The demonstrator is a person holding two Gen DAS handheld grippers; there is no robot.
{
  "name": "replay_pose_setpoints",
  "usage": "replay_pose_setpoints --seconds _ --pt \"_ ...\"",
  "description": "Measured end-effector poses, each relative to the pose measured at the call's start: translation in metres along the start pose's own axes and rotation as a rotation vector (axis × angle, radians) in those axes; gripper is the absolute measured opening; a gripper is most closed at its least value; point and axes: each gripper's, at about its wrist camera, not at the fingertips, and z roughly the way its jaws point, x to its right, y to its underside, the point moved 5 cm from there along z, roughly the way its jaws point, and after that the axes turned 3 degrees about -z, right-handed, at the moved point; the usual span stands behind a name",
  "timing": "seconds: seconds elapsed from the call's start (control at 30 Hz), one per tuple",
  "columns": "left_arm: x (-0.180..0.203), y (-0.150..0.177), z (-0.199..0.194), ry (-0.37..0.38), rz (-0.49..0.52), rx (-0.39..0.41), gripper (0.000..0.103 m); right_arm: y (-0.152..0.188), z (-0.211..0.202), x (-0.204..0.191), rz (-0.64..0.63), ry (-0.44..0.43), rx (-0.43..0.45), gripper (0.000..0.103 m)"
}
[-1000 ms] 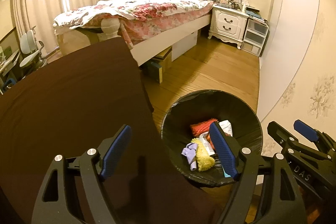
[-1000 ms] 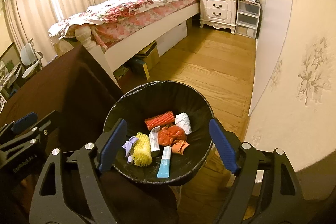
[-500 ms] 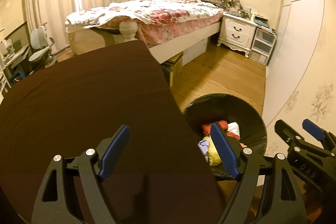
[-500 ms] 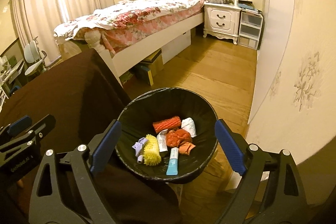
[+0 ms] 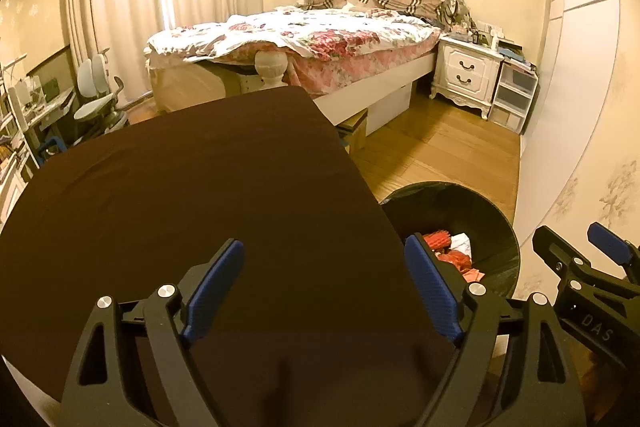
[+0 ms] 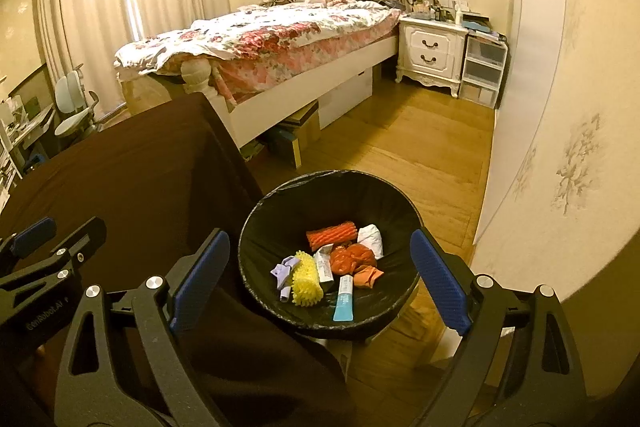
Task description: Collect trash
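A black-lined trash bin [image 6: 280, 203] stands on the floor beside the dark brown table [image 6: 140, 167]. In it lie a yellow spiky foam piece [image 6: 306, 279], an orange ribbed roll [image 6: 332, 233], a crumpled orange wrapper [image 6: 352, 259], white paper [image 6: 370, 235], a blue tube [image 6: 344, 297] and a purple scrap [image 6: 283, 269]. My right gripper [image 6: 320, 281] is open and empty above the bin. My left gripper [image 5: 324, 289] is open and empty over the table [image 5: 192, 195]; the bin [image 5: 480, 211] shows at its right.
A bed [image 6: 272, 43] with a floral cover stands behind the table, boxes under it. A white nightstand [image 6: 432, 51] and plastic drawers [image 6: 482, 71] are at the back right. The wall [image 6: 560, 147] is close on the right. Office chairs [image 5: 96, 95] stand at the left.
Both grippers have pulled back and up from the bin. The left one has swung left over the table, so the bin has slid to its right edge. Both stay open and empty.
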Motion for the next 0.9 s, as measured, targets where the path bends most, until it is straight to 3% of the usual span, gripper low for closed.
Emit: replay_pose_setpoints --seconds 0.37,0.9 --pt "-0.022 0.004 -0.026 -0.006 -0.036 0.06 0.083 0.005 -0.028 -0.012 -0.016 -0.006 0.051 0.09" --pt "-0.024 0.009 -0.023 0.0 -0.042 0.048 0.084 0.016 -0.022 -0.012 -0.019 -0.004 0.036 0.09"
